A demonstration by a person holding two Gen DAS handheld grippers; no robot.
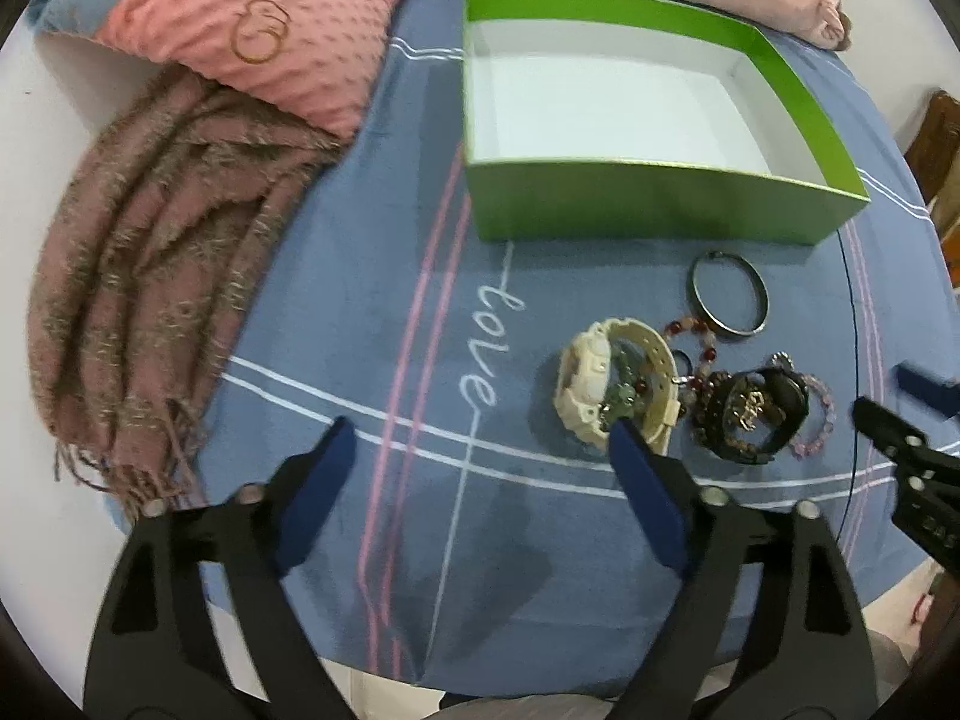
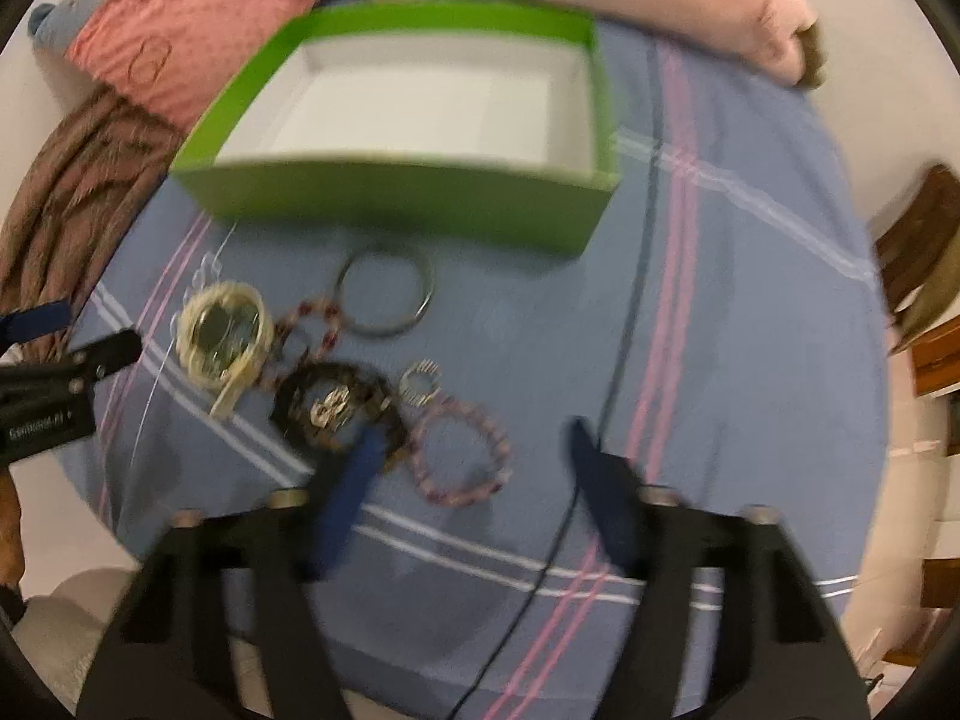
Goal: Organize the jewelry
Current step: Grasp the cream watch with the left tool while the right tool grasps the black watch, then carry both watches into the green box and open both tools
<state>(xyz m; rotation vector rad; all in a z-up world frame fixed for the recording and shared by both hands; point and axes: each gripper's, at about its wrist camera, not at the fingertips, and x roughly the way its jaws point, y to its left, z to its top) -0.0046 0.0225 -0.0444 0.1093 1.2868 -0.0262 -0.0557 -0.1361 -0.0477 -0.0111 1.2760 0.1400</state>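
Looking down through both wrist cams, I saw the jewelry pile on a blue cloth w/ pink and white stripes and the word "love" stitched in white.

1. Left gripper: jaws stood wide apart, nothing between the pads. Its right fingertip sat just in front of the cream watch, overlapping it in view; contact could not be confirmed.
2. Right gripper: jaws apart, not clamped on anything. A pink bead bracelet lay between the fingers; the left pad overlapped the edge of the black watch. View was motion-blurred, so contact could not be confirmed.
3. Jewelry location: cream watch, black watch, red bead strand, pink bead bracelet and a small silver ring-shaped piece were clustered together, items touching or overlapping. A metal bangle lay at the far edge of the cluster, near the box.
4. Green box, white inside, sat open beyond the pile w/ no jewelry in it.
5. Misc.: mauve fringed scarf and pink dotted fabric lay at the left; a black cable ran across the cloth.
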